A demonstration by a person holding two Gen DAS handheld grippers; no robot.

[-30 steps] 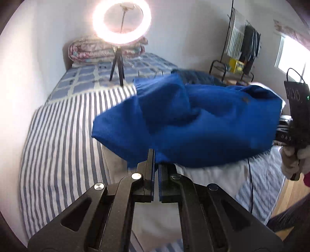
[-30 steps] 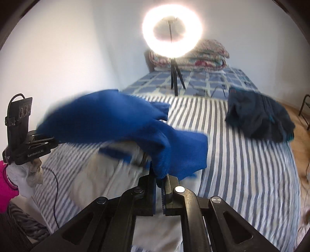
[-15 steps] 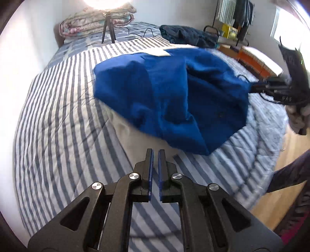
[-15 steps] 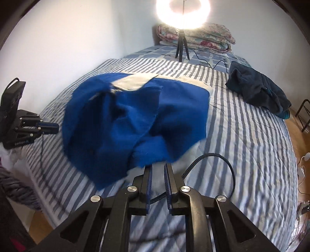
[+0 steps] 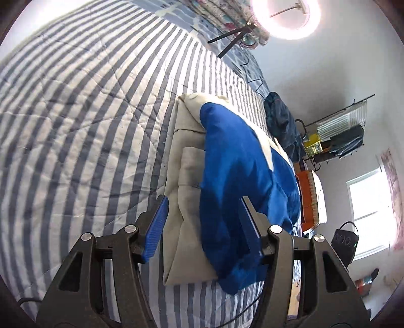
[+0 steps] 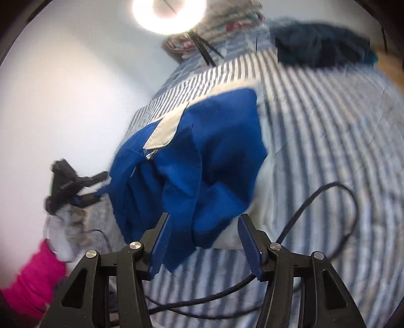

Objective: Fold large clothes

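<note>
Ahead of the black, blue-padded jaws lies a bright blue garment [image 5: 242, 171] on a beige cloth [image 5: 185, 176]. The bedspread [image 5: 83, 106] to their left is white with grey-blue stripes. Beyond lies a dark navy heap of clothes [image 6: 320, 43]. A pink sleeve [image 6: 32, 280] shows at lower left.

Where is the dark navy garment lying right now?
The dark navy garment lies bunched on the striped bed, upper right in the right wrist view, beyond the blue garment and right of the ring light.
</note>
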